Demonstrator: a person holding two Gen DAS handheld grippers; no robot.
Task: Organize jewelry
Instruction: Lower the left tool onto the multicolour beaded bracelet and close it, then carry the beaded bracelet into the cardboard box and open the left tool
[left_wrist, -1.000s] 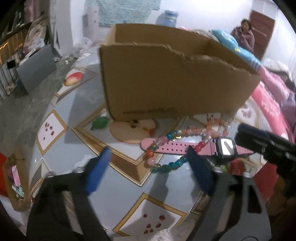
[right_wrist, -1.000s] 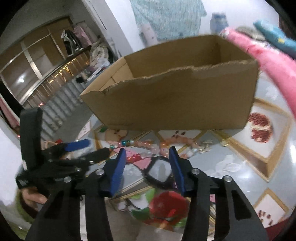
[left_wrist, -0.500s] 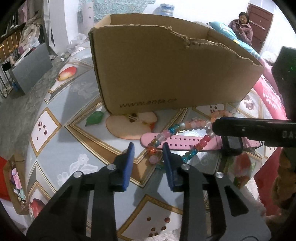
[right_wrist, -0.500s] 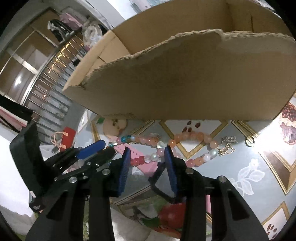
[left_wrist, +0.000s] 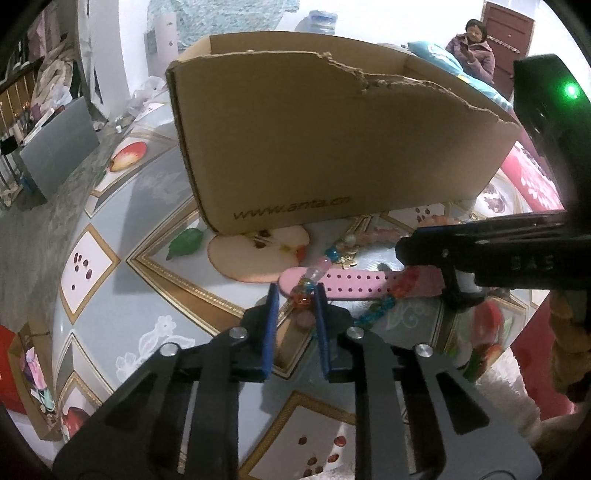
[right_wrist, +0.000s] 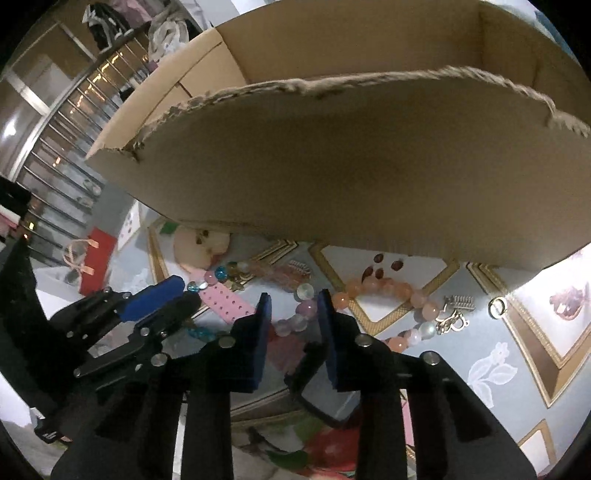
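Note:
A pink watch (left_wrist: 354, 285) lies on the patterned tablecloth in front of an open cardboard box (left_wrist: 325, 147). A multicoloured bead bracelet (left_wrist: 306, 291) lies across its strap. My left gripper (left_wrist: 295, 295) is narrowly open, its jaws standing either side of the bracelet's beads. My right gripper (right_wrist: 293, 301) is narrowly open around pale pink beads (right_wrist: 303, 308) of the same bracelet, above the watch face (right_wrist: 325, 387). A peach bead bracelet (right_wrist: 388, 291) with charms lies to its right. The other gripper (right_wrist: 147, 306) shows at left.
The box (right_wrist: 369, 166) stands just beyond both grippers. A small ring (right_wrist: 496, 306) lies near the charms. A person (left_wrist: 474, 48) sits at the back right. A grey panel (left_wrist: 55, 144) stands on the floor at left.
Both grippers have moved forward and down onto the multicoloured bracelet. The left gripper has narrowed from wide open to a small gap around the beads; the right has also narrowed.

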